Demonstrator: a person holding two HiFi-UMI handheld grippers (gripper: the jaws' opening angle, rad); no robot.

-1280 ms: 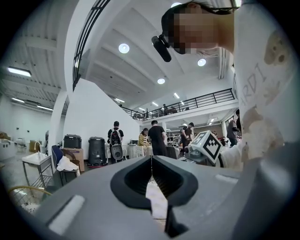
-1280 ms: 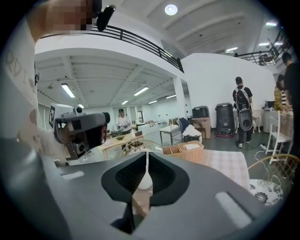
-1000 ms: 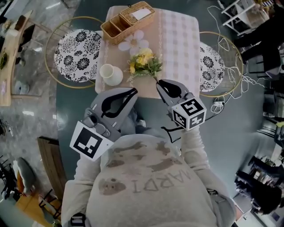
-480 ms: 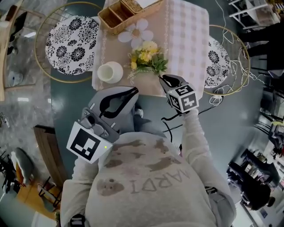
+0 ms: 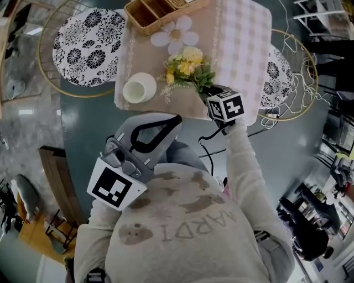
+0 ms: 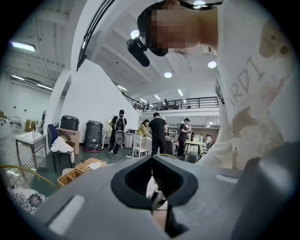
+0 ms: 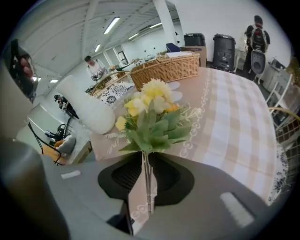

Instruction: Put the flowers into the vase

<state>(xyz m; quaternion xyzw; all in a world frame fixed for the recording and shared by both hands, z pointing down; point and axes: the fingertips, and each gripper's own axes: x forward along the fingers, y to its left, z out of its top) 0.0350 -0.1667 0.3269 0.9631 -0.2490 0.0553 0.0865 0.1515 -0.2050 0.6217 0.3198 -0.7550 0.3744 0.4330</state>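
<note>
A bunch of yellow flowers with green leaves lies on the beige tablecloth, stems toward the near table edge. My right gripper is at that edge, shut on the stems. In the right gripper view the thin stems run between the jaws of the right gripper, with the blooms just beyond. The white vase stands upright to the left of the flowers; in the right gripper view the vase is left of the bunch. My left gripper is shut and empty, held near the person's body below the table edge, its jaws pointing into the room.
A wicker basket sits at the table's far side, with a white flower-shaped mat before it. Round chairs with patterned cushions stand at the left and right. White cables trail on the floor at the right.
My right gripper has moved forward to the table edge and closed on the flower stems. The left gripper has stayed near the body.
</note>
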